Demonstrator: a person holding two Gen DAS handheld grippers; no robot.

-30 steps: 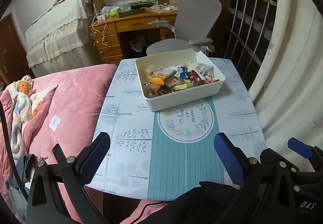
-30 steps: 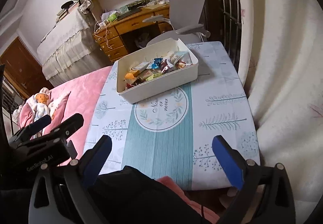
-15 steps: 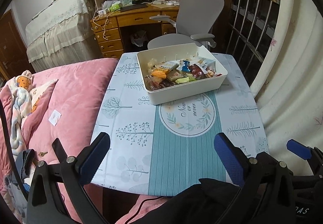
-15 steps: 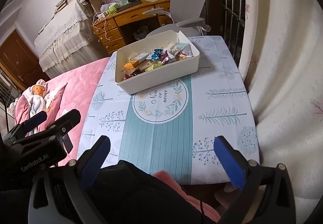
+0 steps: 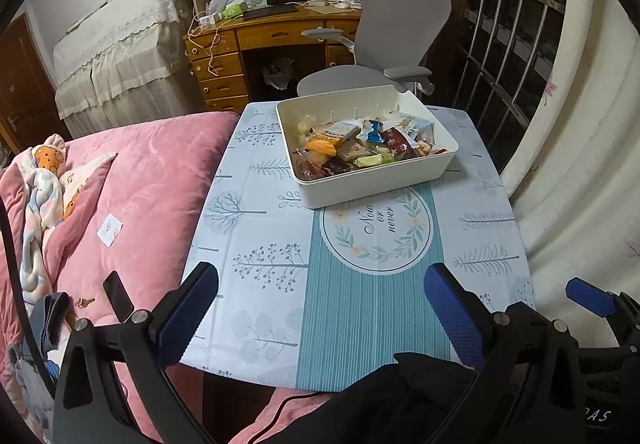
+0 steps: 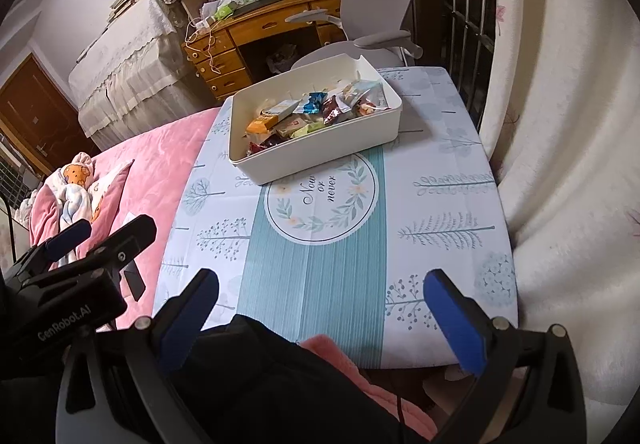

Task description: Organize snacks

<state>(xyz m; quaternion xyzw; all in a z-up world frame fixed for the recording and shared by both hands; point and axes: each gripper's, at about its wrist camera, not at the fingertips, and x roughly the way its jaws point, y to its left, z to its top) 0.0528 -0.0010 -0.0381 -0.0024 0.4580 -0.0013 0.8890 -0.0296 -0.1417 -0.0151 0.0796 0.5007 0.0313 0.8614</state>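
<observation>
A white rectangular bin [image 5: 384,180] [image 6: 320,152] stands on the far half of the small table, filled with several wrapped snacks [image 5: 360,148] [image 6: 312,112] in orange, blue, dark red and green. My left gripper [image 5: 320,308] hangs open over the table's near edge, nothing between its blue pads. Beside it to the right, my right gripper [image 6: 320,308] is also open and empty, well short of the bin. Each gripper shows at the edge of the other's view.
The table wears a pale tree-print cloth [image 5: 256,244] with a teal stripe. A pink bed [image 5: 152,180] with a phone and keys [image 5: 118,300] lies left, a curtain [image 5: 580,172] right. Beyond stand a grey office chair [image 5: 392,32] and a wooden desk [image 5: 256,40].
Both grippers have drawn back and risen a little from the table, so the bin sits slightly farther and higher in view. Their jaws stay open; nothing on the table moved.
</observation>
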